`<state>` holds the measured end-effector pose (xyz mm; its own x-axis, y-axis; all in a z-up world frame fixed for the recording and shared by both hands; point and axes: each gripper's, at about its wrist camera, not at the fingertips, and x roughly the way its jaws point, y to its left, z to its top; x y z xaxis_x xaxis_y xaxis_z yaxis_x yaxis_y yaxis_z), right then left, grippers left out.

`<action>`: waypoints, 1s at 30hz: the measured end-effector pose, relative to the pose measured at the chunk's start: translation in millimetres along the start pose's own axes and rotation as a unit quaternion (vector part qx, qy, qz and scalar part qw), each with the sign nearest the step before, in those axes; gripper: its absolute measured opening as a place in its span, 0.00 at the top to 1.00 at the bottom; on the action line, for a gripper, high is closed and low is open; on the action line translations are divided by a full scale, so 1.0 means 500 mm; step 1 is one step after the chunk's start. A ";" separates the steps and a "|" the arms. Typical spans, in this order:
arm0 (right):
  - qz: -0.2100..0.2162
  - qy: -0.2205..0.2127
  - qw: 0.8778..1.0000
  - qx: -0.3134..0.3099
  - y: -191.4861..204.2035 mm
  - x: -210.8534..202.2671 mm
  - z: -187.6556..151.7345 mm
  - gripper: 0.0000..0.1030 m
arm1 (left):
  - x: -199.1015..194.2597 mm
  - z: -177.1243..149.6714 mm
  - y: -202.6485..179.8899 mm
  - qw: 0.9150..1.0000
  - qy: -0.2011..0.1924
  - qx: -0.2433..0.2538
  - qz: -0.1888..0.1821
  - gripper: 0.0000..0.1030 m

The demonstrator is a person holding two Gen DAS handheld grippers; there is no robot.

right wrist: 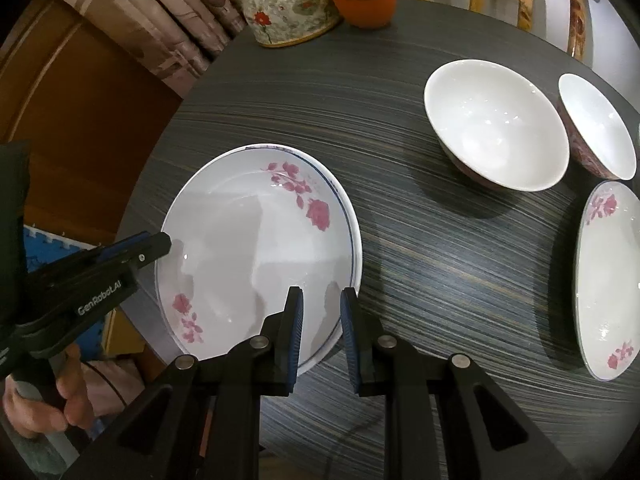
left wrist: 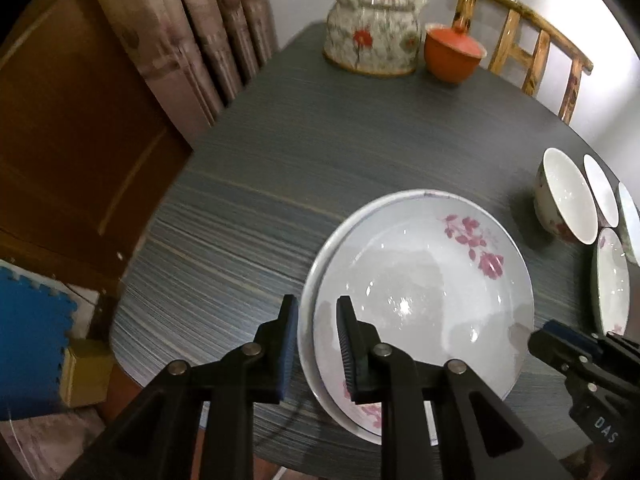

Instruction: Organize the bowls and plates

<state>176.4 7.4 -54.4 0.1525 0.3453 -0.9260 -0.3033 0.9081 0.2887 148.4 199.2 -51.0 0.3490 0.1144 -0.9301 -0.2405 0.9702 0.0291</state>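
A white plate with pink flowers (left wrist: 424, 280) (right wrist: 256, 240) lies on top of a second plate whose blue-lined rim (right wrist: 352, 236) shows around it. Both rest on the dark round table (left wrist: 320, 140). My left gripper (left wrist: 317, 312) straddles the stack's left rim; its pads stand apart from the rim, so it is open. My right gripper (right wrist: 321, 304) straddles the near right rim, also open and not pressing. Each gripper shows in the other's view: the right gripper (left wrist: 548, 336) and the left gripper (right wrist: 160, 242), held by a hand (right wrist: 36, 404).
Two white bowls (right wrist: 496, 128) (right wrist: 596, 128) and another flowered plate (right wrist: 608, 280) sit to the right. A floral teapot (left wrist: 372, 36) and an orange lidded cup (left wrist: 452, 54) stand at the far edge. A wooden chair (left wrist: 532, 40) is behind, with curtains (left wrist: 200, 20) to the left.
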 end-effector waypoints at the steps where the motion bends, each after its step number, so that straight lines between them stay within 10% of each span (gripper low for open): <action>1: 0.001 -0.004 1.000 -0.003 -0.002 -0.004 -0.005 0.81 | -0.012 -0.003 -0.001 1.000 -0.018 -0.001 0.005 0.80; 11: -0.001 -0.049 0.999 0.019 -0.082 -0.074 -0.050 0.81 | -0.079 -0.029 -0.054 0.997 -0.079 0.026 -0.004 0.66; 30: -0.073 -0.095 0.982 0.145 -0.444 -0.228 -0.181 0.80 | -0.102 -0.043 -0.349 0.987 -0.012 0.081 -0.140 0.62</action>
<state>141.3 -255.1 -34.8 0.3565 0.2183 -0.9084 0.0126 0.9711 0.2383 152.9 19.3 -16.5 0.4036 -0.1588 -0.9010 0.0158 0.9859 -0.1667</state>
